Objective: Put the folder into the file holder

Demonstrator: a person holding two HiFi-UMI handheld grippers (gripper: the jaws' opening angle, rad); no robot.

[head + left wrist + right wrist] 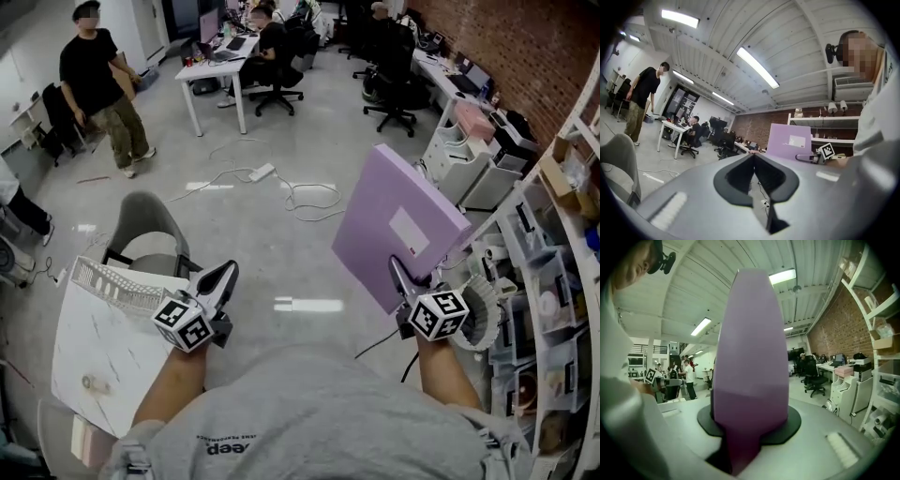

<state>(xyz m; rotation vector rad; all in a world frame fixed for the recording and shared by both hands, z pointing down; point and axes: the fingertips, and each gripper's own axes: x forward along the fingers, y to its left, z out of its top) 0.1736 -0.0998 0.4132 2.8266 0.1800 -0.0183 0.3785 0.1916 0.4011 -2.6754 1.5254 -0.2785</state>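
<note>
A lilac folder with a white label is held up in the air at the right, and my right gripper is shut on its lower edge. In the right gripper view the folder rises upright from between the jaws and hides much of the room. A white slatted file holder stands at the far edge of the white table on the left. My left gripper hovers just right of that table, shut and empty. The left gripper view shows its tips meeting, with the folder beyond them.
A grey chair stands behind the table. Cables and a power strip lie on the floor ahead. Curved white shelves with bins fill the right side. A person stands far left; others sit at desks.
</note>
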